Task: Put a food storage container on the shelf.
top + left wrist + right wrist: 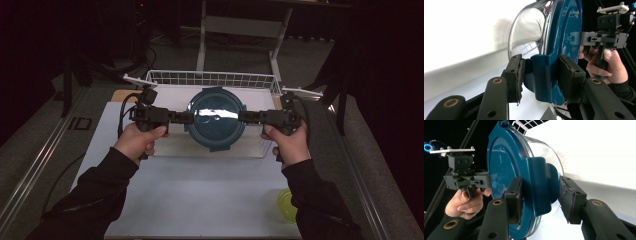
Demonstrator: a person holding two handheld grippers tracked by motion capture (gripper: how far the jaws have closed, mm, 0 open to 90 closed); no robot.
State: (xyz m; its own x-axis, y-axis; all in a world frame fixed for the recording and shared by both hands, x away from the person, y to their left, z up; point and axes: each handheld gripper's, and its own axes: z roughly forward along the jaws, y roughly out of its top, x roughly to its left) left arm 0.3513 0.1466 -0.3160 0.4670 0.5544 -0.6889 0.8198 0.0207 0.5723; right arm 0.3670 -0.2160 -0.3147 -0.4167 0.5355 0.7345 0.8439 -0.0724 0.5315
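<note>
Nearest to us, at the table's (pixel 200 200) front right edge, sits a yellow-green bowl (pixel 286 204), well apart from the work. Farther in, our left hand (pixel 140 140) and right hand (pixel 287 142) each carry a gripper turned inward toward the other. Between them we hold a round glass container (pixel 215 119) with a dark blue lid, lifted above the white surface and in front of the wire basket (pixel 210 78).

Our left gripper (pixel 541 78) is clenched on a blue latch tab (pixel 541 75) of the lid, both pads pressing against it. Our right gripper (pixel 541 195) straddles the opposite latch tab (pixel 537 185); its left pad touches the tab, while the right pad seems to stand just beside it, so we cannot tell whether that grip is firm. The clear glass wall (pixel 549 152) shows behind the lid.

Beyond the basket the floor lies dark, with a pale table frame (pixel 240 25) at the back.
</note>
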